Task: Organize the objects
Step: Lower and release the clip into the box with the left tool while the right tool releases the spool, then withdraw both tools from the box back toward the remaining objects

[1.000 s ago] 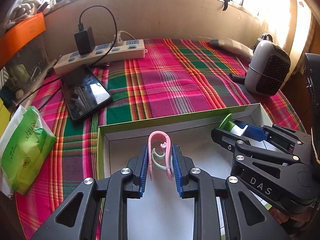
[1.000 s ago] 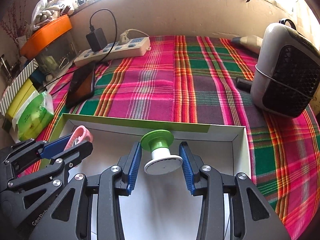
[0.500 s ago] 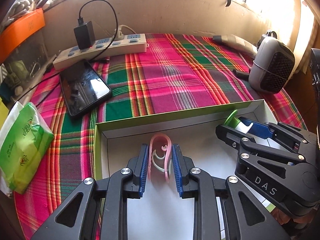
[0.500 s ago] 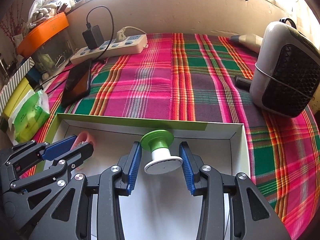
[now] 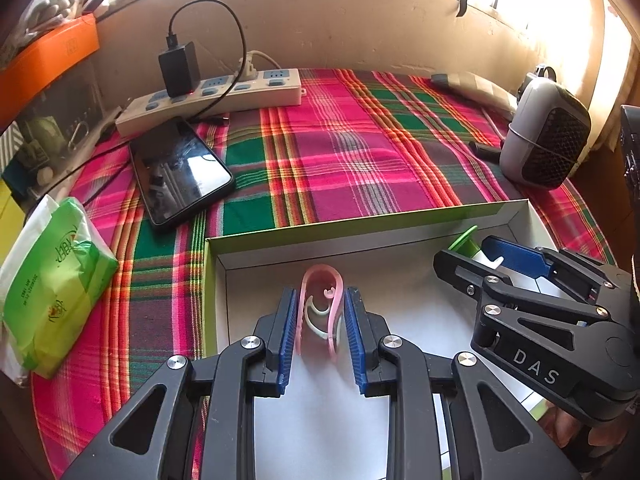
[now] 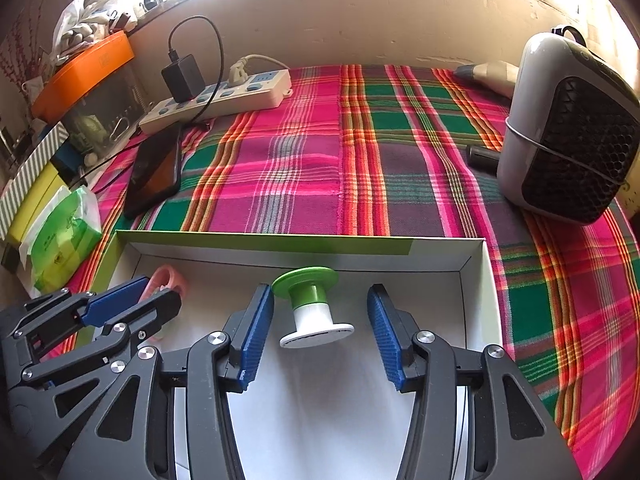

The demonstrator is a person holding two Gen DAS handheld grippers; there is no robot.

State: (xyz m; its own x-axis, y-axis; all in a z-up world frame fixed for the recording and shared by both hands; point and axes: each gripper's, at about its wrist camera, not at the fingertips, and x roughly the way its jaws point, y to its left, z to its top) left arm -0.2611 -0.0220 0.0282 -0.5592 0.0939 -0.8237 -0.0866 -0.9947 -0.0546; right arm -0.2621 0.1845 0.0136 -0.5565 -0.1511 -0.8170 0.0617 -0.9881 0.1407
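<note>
A shallow white box with a green rim [image 5: 352, 222] [image 6: 264, 237] lies on the plaid cloth. My left gripper [image 5: 321, 312] is inside it, its blue pads close around a pink clip with a pale green inner piece [image 5: 322, 308]; slight gaps show at the pads. My right gripper [image 6: 320, 320] is open around a green-and-white spool [image 6: 312, 306] that lies tilted on the box floor, clear of both pads. The right gripper also shows in the left wrist view [image 5: 492, 260], and the left gripper in the right wrist view [image 6: 148, 296].
A black phone [image 5: 178, 170], a power strip with a charger [image 5: 212, 96], a green tissue pack [image 5: 52, 288] and a grey heater [image 6: 568, 132] lie around the box on the cloth [image 6: 304, 168]. An orange box [image 6: 84, 70] sits at far left.
My right gripper has opened and the spool now rests on the box floor. My left gripper has lowered the pink clip into the box and its pads have eased apart slightly.
</note>
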